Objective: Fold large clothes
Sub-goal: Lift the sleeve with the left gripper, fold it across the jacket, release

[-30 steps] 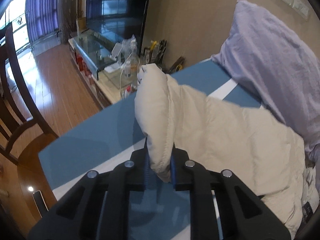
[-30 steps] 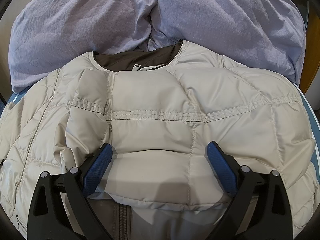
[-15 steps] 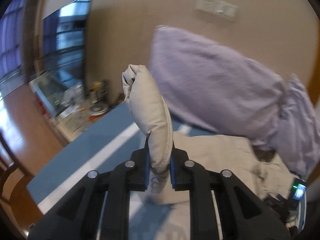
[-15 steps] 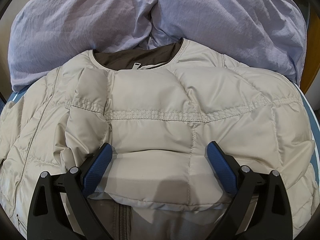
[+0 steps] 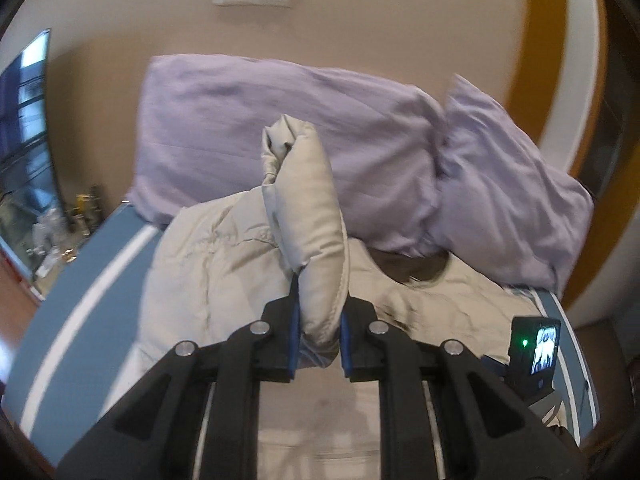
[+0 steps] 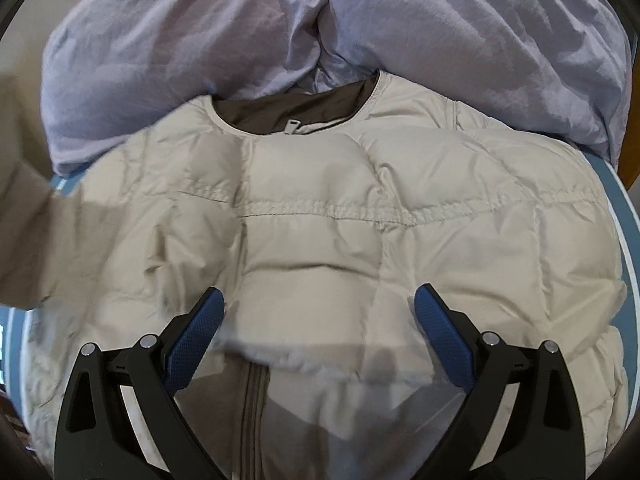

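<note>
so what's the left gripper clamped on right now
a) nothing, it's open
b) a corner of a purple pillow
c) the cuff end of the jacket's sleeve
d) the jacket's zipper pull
c: in the left wrist view the left gripper is shut on the beige puffer sleeve, lifted above the jacket, with the purple pillows behind it untouched.

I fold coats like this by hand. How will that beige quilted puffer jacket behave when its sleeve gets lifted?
Probably floppy yet springy: the sleeve pinched in the left tongs stays plump and bends softly. Likely light, since the beige quilted puffer jacket looks puffed with filling. Its smooth shell may slip.
</note>
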Motion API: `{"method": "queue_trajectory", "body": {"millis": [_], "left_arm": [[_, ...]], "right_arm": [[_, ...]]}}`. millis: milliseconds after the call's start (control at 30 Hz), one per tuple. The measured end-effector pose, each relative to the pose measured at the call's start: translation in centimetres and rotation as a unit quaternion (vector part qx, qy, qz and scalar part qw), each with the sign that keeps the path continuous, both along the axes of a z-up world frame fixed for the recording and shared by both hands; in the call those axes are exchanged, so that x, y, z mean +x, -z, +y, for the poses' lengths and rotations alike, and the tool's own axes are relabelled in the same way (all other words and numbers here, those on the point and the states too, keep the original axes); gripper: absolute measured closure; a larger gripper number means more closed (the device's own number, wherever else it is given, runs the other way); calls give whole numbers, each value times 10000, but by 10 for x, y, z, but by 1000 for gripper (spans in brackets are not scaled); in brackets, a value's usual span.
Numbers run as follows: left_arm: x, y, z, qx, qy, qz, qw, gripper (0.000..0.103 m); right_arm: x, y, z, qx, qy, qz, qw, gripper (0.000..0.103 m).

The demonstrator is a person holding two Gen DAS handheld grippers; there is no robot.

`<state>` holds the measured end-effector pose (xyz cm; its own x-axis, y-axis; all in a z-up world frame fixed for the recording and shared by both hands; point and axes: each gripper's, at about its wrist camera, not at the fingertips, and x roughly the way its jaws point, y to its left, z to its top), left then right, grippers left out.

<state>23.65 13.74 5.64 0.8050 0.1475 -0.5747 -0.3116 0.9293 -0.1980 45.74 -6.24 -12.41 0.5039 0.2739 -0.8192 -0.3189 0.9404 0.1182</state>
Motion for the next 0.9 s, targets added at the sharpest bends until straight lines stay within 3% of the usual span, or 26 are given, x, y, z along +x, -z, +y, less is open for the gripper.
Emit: {"method": "queue_trajectory", "body": {"millis": [167, 333, 600, 767, 900], "left_arm": [[28, 16, -43, -58, 520, 144, 9985, 87], [56, 42, -84, -73, 927, 439, 9947, 87], [82, 77, -119, -109, 1227, 891, 9884, 87], [89, 92, -135, 181, 1239, 1075, 9863, 86], [84, 90, -133, 118, 1223, 1046, 9869, 68]], "right_arm": [[-10, -12, -21, 150, 26, -76, 9999, 5], [-13, -22, -37, -170, 137, -471, 9987, 5], [-12, -26, -61, -641, 422, -923, 9928, 5], [-10, -23, -72, -552, 512, -830, 9937, 5], [-12, -25, -75, -527, 546, -853, 9935, 5]]}}
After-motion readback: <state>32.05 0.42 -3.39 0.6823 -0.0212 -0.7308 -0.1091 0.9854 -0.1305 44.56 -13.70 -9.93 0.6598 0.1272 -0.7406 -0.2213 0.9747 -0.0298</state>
